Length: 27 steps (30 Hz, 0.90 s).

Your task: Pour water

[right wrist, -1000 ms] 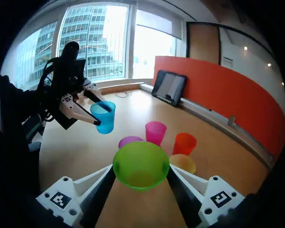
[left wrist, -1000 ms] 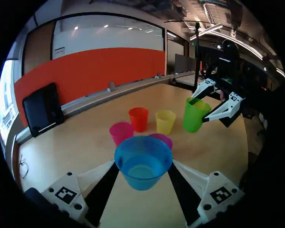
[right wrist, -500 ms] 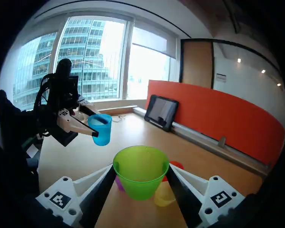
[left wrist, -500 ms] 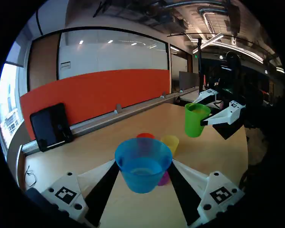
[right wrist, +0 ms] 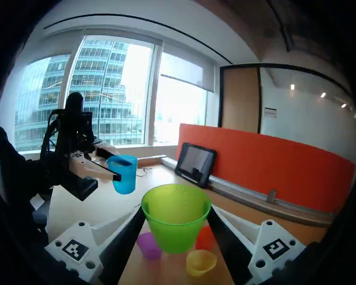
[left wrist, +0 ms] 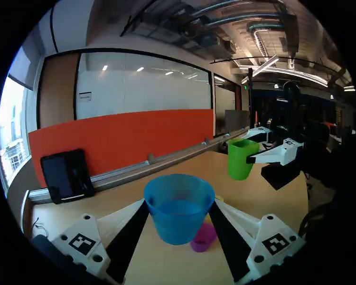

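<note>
In the left gripper view my left gripper [left wrist: 179, 213] is shut on a blue cup [left wrist: 179, 207] holding water, raised above the wooden table [left wrist: 254, 190]. Farther off to the right, the right gripper [left wrist: 248, 152] holds a green cup [left wrist: 240, 158] upright. In the right gripper view my right gripper [right wrist: 176, 223] is shut on that green cup [right wrist: 176, 216], seen from above its rim. The left gripper [right wrist: 115, 171] with the blue cup [right wrist: 123, 174] hangs at the left, held by a person in dark sleeves.
Below the held cups stand a purple cup [right wrist: 148, 245], a red cup [right wrist: 205, 238] and a yellow cup [right wrist: 200, 262]; the purple cup [left wrist: 202, 237] shows under the blue one. A black tablet [left wrist: 67, 175] leans on the orange wall. Windows lie behind the left gripper.
Both grippers have risen with their cups; the table cups have dropped low in both views. The green and blue cups stay upright.
</note>
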Each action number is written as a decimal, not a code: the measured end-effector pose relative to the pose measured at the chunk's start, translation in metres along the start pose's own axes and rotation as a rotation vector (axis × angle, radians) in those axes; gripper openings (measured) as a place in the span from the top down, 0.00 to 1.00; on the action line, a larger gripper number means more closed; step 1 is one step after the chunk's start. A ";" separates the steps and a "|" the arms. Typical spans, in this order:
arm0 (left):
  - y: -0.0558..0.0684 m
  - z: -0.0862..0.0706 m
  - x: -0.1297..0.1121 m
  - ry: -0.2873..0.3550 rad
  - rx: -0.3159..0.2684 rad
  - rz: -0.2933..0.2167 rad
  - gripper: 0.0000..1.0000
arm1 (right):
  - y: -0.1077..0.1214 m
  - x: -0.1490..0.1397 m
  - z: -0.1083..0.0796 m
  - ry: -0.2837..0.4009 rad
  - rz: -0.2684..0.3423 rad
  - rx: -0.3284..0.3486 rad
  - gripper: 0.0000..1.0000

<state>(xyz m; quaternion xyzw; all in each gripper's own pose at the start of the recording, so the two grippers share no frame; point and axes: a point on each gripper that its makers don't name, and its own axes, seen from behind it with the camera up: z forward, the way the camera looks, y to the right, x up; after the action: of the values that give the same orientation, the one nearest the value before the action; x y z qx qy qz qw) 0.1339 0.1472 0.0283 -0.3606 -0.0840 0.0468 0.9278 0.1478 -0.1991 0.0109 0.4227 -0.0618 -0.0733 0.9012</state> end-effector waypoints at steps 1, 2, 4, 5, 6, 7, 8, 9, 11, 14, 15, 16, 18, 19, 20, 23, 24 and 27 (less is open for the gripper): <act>0.000 0.000 0.002 0.005 -0.001 0.000 0.15 | 0.001 0.002 0.000 0.004 -0.001 -0.001 0.08; 0.000 0.001 0.004 0.009 -0.001 0.001 0.15 | 0.002 0.004 0.001 0.007 -0.002 -0.002 0.08; 0.001 0.001 0.009 0.020 -0.002 0.001 0.15 | 0.003 0.008 0.002 0.014 -0.006 -0.003 0.08; 0.001 0.002 0.012 0.025 -0.002 0.000 0.15 | 0.003 0.009 0.002 0.017 -0.008 -0.003 0.08; 0.002 0.002 0.015 0.031 -0.002 -0.001 0.15 | 0.003 0.011 0.003 0.020 -0.010 -0.003 0.08; 0.002 0.002 0.017 0.038 -0.002 -0.003 0.15 | 0.003 0.013 0.003 0.023 -0.012 -0.003 0.08; 0.002 0.002 0.019 0.044 -0.002 -0.006 0.15 | 0.004 0.015 0.004 0.026 -0.013 -0.003 0.08; 0.002 0.002 0.021 0.051 -0.003 -0.009 0.15 | 0.004 0.016 0.005 0.029 -0.014 -0.003 0.08; 0.003 0.002 0.025 0.063 -0.006 -0.014 0.15 | 0.004 0.019 0.005 0.033 -0.016 -0.003 0.08; 0.004 0.002 0.029 0.074 -0.009 -0.020 0.15 | 0.004 0.021 0.006 0.037 -0.018 -0.002 0.08; 0.004 0.003 0.031 0.078 -0.009 -0.022 0.15 | 0.004 0.021 0.007 0.038 -0.019 -0.002 0.08; 0.004 0.003 0.032 0.081 -0.009 -0.022 0.15 | 0.004 0.021 0.007 0.038 -0.019 -0.002 0.08; 0.003 0.003 0.035 0.087 -0.008 -0.022 0.15 | 0.004 0.022 0.007 0.040 -0.020 -0.002 0.08; 0.003 0.003 0.037 0.090 -0.007 -0.022 0.15 | 0.004 0.022 0.007 0.041 -0.020 -0.002 0.08; 0.003 0.003 0.038 0.093 -0.007 -0.022 0.15 | 0.004 0.022 0.007 0.042 -0.020 -0.001 0.08; 0.002 0.004 0.041 0.099 -0.006 -0.021 0.15 | 0.004 0.022 0.007 0.043 -0.022 -0.002 0.08; 0.002 0.004 0.042 0.101 -0.006 -0.018 0.15 | 0.004 0.022 0.008 0.044 -0.023 -0.003 0.08; 0.002 0.003 0.047 0.110 -0.002 -0.007 0.15 | 0.003 0.021 0.008 0.048 -0.020 -0.003 0.08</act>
<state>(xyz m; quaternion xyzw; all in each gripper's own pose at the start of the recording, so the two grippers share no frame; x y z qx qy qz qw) 0.1789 0.1573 0.0351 -0.3631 -0.0340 0.0236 0.9308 0.1674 -0.2073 0.0199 0.4237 -0.0360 -0.0723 0.9022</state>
